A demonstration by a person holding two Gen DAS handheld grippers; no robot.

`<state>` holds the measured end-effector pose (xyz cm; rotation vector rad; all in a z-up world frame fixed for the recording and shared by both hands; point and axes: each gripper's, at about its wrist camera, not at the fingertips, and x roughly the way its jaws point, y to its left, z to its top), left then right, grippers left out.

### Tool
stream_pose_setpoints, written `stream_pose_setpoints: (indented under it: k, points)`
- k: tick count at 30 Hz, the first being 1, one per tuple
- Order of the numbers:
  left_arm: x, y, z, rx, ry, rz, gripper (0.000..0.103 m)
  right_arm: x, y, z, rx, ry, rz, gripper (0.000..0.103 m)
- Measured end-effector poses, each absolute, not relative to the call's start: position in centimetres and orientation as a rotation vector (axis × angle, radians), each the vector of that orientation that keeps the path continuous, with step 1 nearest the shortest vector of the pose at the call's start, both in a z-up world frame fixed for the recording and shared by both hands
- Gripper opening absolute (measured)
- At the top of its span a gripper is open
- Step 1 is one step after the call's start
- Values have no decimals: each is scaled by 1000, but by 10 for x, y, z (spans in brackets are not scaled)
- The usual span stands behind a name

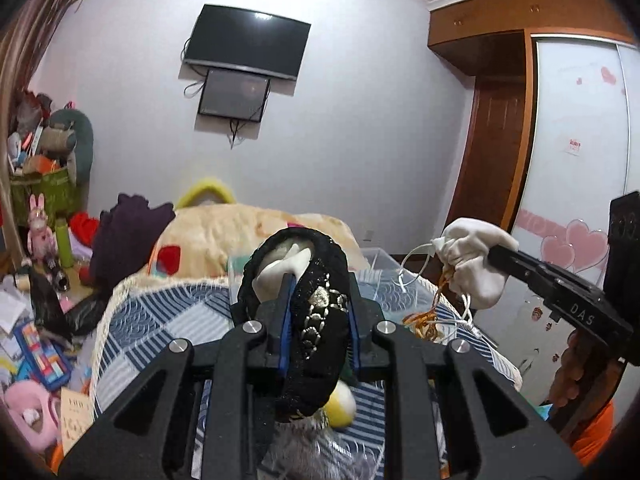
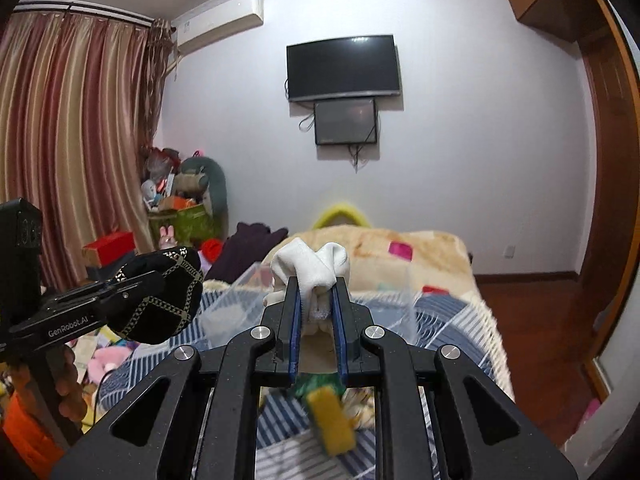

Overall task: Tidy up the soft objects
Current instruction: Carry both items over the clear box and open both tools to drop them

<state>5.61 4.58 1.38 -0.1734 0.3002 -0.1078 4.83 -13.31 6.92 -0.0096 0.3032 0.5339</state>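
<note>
My left gripper [image 1: 318,300] is shut on a black embroidered cap [image 1: 308,312] with a white lining, held up over the bed; the cap also shows in the right wrist view [image 2: 160,296]. My right gripper [image 2: 316,292] is shut on a white cloth pouch [image 2: 310,266], held above a clear plastic bin [image 2: 248,300]. In the left wrist view the pouch [image 1: 474,260] hangs to the right, with white cords and an orange tassel [image 1: 424,316] dangling. A yellow soft block [image 2: 332,420] lies blurred below on the striped bedspread [image 2: 448,316].
A beige blanket [image 2: 400,252] and a dark purple garment [image 1: 124,236] lie at the far end of the bed. A cluttered pile with a green box [image 2: 188,220] stands by the curtain. Toys and papers [image 1: 36,360] cover the floor at left. A wardrobe [image 1: 580,160] stands at right.
</note>
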Motion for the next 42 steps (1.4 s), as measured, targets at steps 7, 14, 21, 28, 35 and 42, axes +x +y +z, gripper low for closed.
stream_pose_setpoints:
  k: [7, 14, 21, 28, 35, 42]
  points:
    - [87, 37, 21, -114, 297, -97, 21, 70, -125, 78, -25, 273, 495, 13]
    - [132, 35, 10, -109, 346, -92, 21, 100, -118, 65, -29, 319, 449, 13]
    - [174, 44, -16, -155, 457, -99, 21, 125, -113, 37, -67, 416, 424, 13]
    - [204, 37, -35, -116, 568, -106, 21, 139, -103, 20, -95, 520, 447, 13]
    - [216, 24, -46, -77, 650, -105, 22, 150, -97, 12, -142, 603, 459, 13]
    - [208, 16, -43, -44, 662, -119, 37, 146, -103, 15, -155, 614, 461, 18]
